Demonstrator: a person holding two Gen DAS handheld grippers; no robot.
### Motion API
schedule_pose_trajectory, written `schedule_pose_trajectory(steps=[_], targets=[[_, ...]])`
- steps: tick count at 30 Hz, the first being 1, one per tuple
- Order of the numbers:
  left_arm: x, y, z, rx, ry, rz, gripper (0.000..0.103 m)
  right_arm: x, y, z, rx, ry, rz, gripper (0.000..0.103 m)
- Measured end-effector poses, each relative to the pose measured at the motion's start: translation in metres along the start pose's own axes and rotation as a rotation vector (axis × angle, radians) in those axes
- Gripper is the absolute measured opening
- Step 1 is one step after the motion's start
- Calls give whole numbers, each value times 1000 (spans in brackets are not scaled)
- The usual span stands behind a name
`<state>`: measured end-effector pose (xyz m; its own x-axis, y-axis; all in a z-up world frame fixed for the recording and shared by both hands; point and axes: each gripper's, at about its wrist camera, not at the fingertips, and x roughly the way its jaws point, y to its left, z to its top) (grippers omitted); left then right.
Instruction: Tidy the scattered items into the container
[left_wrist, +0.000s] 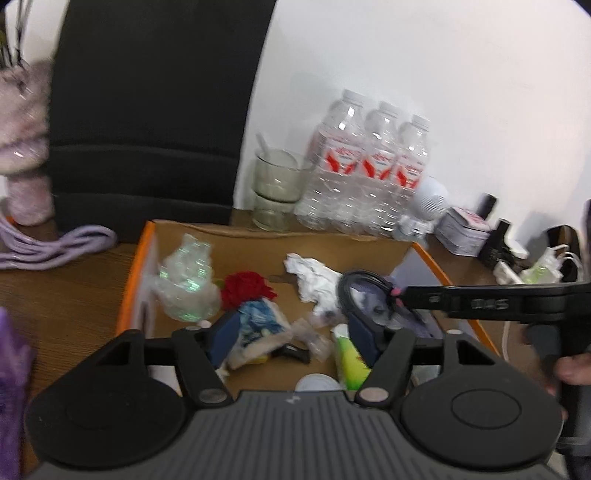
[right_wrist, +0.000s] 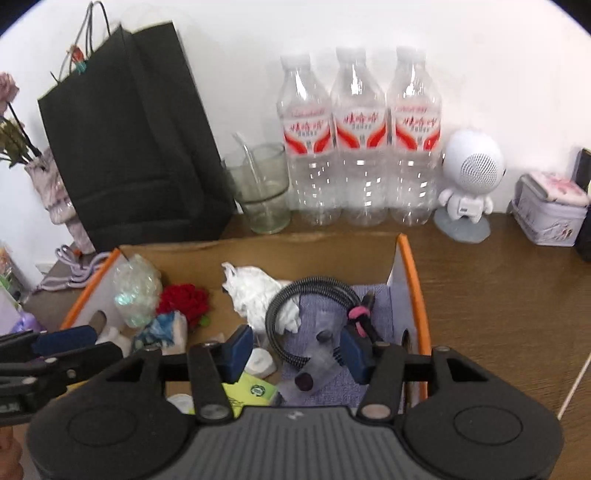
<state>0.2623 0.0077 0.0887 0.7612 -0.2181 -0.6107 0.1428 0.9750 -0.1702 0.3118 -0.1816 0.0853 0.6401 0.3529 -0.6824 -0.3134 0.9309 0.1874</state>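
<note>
Here the box (right_wrist: 406, 273) fills the middle of both views, already holding a coiled cable (right_wrist: 310, 295), tissue (right_wrist: 255, 291), a red flower (right_wrist: 184, 301) and crinkled film (right_wrist: 133, 291). The right gripper (right_wrist: 295, 350) hangs over the box's right half with its jaws apart; the cable's pink tie (right_wrist: 356, 317) sits just above its right finger, but whether anything touches I cannot tell. The left gripper (left_wrist: 291, 336) hovers lower centre with jaws apart, nothing clamped. The cable looks light, springy and braided, so probably not slippery; the tied bundle by the pink band seems the surest grip. The tissue and film would crush softly anywhere.
</note>
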Motion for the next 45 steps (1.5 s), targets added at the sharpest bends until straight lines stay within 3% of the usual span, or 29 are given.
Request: schedule_pose_trajectory(steps=[1, 3, 4, 5, 9, 15, 18, 23, 27, 30, 33, 36, 45], targets=[[-6, -4, -1, 6, -22, 67, 100, -7, 2, 2, 1, -5, -6, 55], [-20, -15, -7, 55, -93, 175, 102, -21, 6, 2, -1, -22, -32, 67], [-27, -19, -10, 69, -114, 208, 103, -28, 9, 1, -5, -39, -59, 81], [-34, -23, -14, 72, -127, 228, 103, -37, 12, -3, -13, -73, -91, 85], [-68, -31, -27, 65, -167, 217, 103, -79, 29, -33, -89, -255, -136, 90], [-125, -41, -53, 34, -251, 211, 103, -133, 40, -72, -59, -331, -112, 91], [-155, -49, -80, 65, -301, 178, 103, -162, 49, -103, -82, -398, -79, 92], [-199, -59, -127, 71, -314, 209, 103, -200, 61, -156, -116, -405, -68, 95], [-250, -53, -197, 38, -339, 209, 103, -244, 59, -215, -84, -389, -80, 99], [-269, -46, -238, -25, -287, 219, 103, -269, 55, -268, -73, -383, -53, 103], [-274, -47, -252, -18, -255, 212, 103, -274, 55, -297, -75, -326, -99, 103], [-268, -46, -249, -8, -247, 198, 103, -272, 56, -303, -63, -311, -73, 103], [-175, -25, -230, -19, -57, 185, 103, -204, 59, -281, -102, -234, -83, 103]])
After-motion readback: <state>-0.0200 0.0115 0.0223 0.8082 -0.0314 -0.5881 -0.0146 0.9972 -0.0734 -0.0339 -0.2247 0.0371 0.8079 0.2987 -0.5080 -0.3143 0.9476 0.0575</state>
